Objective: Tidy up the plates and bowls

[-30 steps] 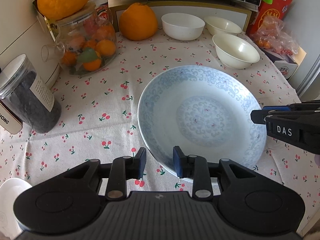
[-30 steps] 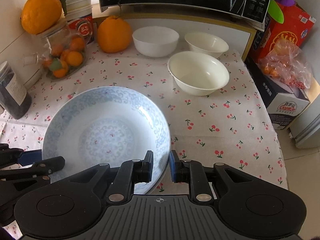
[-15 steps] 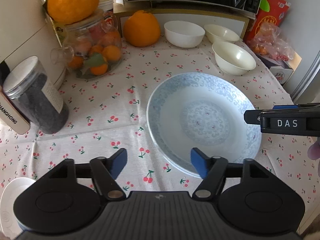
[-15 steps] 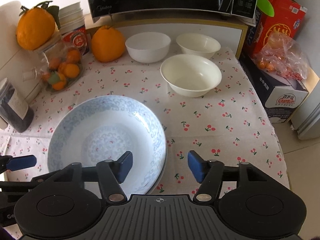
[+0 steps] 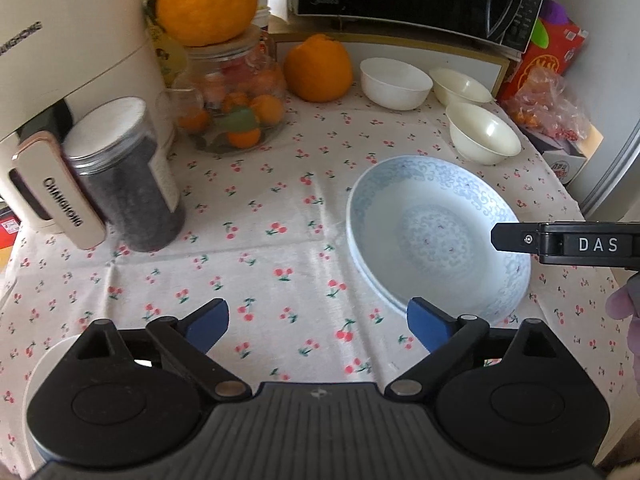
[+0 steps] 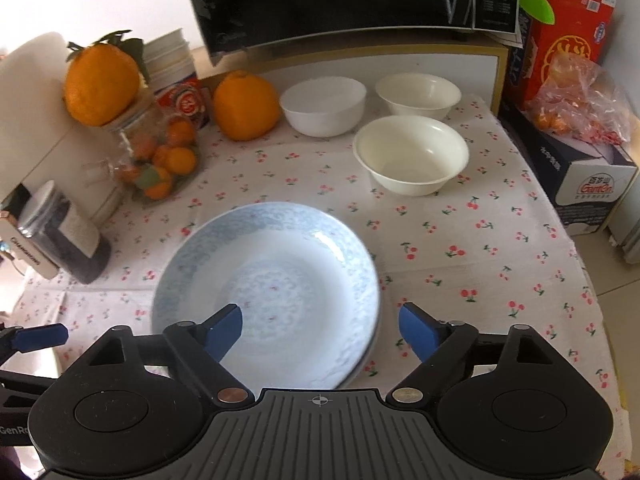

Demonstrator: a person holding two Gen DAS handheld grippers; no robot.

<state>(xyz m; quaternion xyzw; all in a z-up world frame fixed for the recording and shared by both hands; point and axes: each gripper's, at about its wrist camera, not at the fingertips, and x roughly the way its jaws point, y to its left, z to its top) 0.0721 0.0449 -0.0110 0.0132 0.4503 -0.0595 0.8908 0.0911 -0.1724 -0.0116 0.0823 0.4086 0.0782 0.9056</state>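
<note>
At the bottom of each wrist view the jaws are opening wide, holding nothing. The left gripper [image 5: 318, 322] sits lower left of the blue-patterned plate [image 5: 436, 232]; the right gripper [image 6: 320, 330] straddles the plate's near right rim.

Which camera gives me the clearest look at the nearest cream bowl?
The right wrist view: the cream bowl sits central, its whole rim and inside visible, apart from its neighbours. The left wrist view shows it smaller, off to the right and seen more obliquely.
</note>
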